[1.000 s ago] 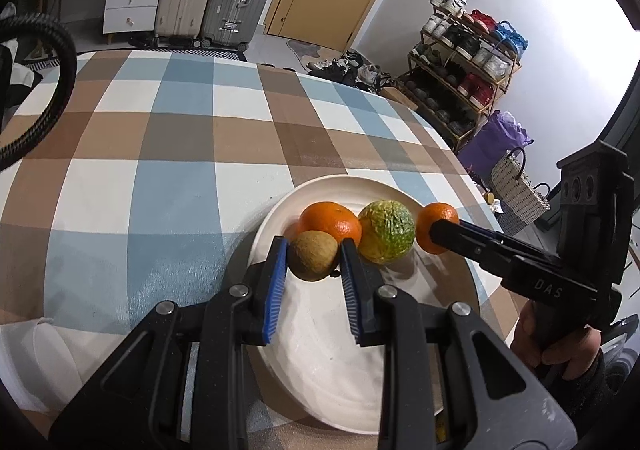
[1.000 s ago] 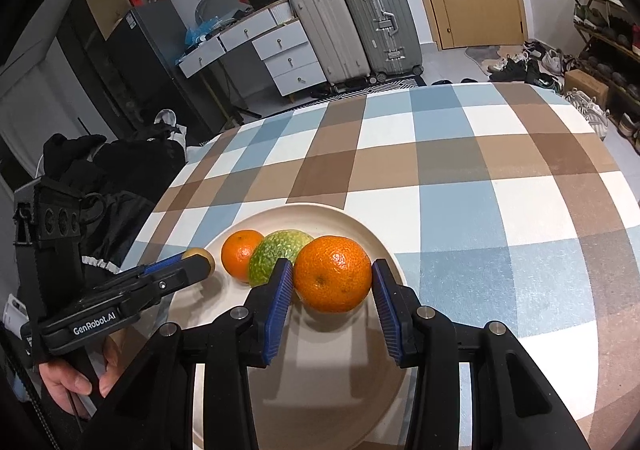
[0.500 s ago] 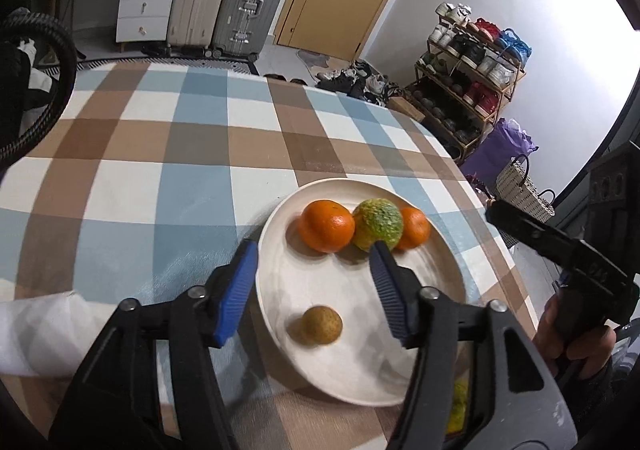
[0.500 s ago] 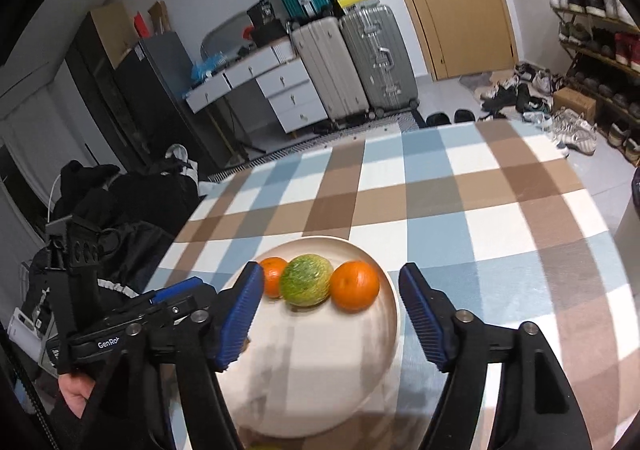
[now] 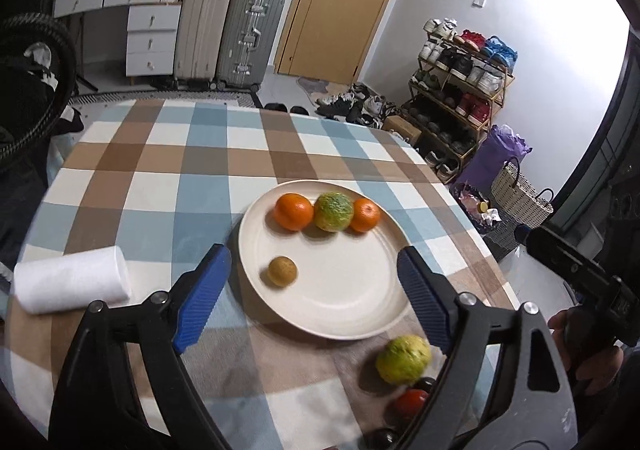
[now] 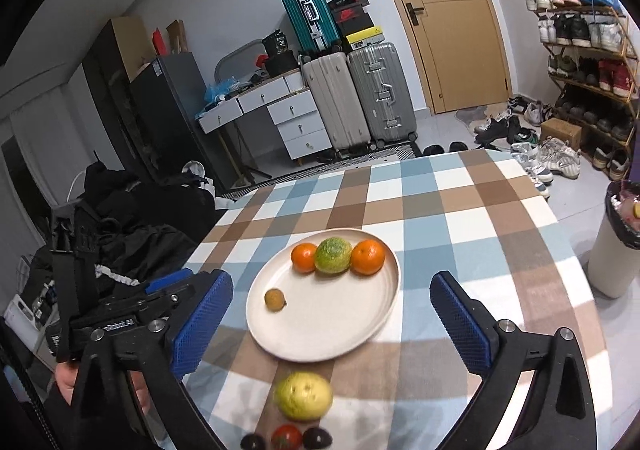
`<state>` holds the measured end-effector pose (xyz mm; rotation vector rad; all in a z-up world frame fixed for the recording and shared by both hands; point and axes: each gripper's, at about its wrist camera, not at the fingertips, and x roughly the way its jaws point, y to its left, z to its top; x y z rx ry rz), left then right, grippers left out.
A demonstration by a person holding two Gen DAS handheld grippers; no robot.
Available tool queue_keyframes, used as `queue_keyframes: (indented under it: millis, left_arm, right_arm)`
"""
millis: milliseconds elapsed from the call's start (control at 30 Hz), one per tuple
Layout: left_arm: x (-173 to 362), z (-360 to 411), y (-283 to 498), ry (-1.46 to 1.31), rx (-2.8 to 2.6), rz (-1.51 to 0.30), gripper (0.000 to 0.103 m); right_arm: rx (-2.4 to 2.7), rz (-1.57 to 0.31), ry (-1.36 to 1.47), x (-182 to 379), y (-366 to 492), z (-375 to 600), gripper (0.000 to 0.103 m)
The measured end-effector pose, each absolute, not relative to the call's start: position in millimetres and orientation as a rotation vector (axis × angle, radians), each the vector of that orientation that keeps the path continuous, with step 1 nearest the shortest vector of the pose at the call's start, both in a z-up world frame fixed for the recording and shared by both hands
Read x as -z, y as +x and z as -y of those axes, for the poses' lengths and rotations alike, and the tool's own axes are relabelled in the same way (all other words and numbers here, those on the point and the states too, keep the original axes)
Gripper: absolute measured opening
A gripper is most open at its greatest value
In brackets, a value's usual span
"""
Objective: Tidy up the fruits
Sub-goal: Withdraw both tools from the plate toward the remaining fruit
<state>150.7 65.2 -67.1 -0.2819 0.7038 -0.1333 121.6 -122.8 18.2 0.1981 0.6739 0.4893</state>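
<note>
Checked cloth covers the table, where a plate holds two oranges flanking a green fruit, their row running left to right along its far rim, and a small brown fruit apart. Left gripper and right gripper hover, jaws spread, empty. Judged between picks: next, close on the yellow fruit near the plate's front rim.

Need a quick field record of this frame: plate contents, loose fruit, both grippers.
plate: round cream plate on the checked tablecloth
on plate: two oranges flanking a mottled green fruit, touching in a row; small brown fruit apart
off plate: yellow-green fruit, red tomato, two dark fruits
other: rolled white towel
left gripper: jaws open, empty
right gripper: jaws open, empty
</note>
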Motion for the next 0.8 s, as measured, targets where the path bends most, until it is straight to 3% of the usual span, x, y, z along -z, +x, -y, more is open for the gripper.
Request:
queue_keyframes:
  millis: [267,800]
  left_arm:
    - [59.3,-41.4,103.6,-0.252,0.114,-0.685,0.102]
    - [93.9,-17.8,41.8,-0.204,0.128,-0.763,0.102]
  right_arm:
    - [-0.479,-0.628,0.183,-22.9,73.8,131.1,0.103]
    - [-0.437,-0.646,0.163,6.3,9.8,142.3,0.103]
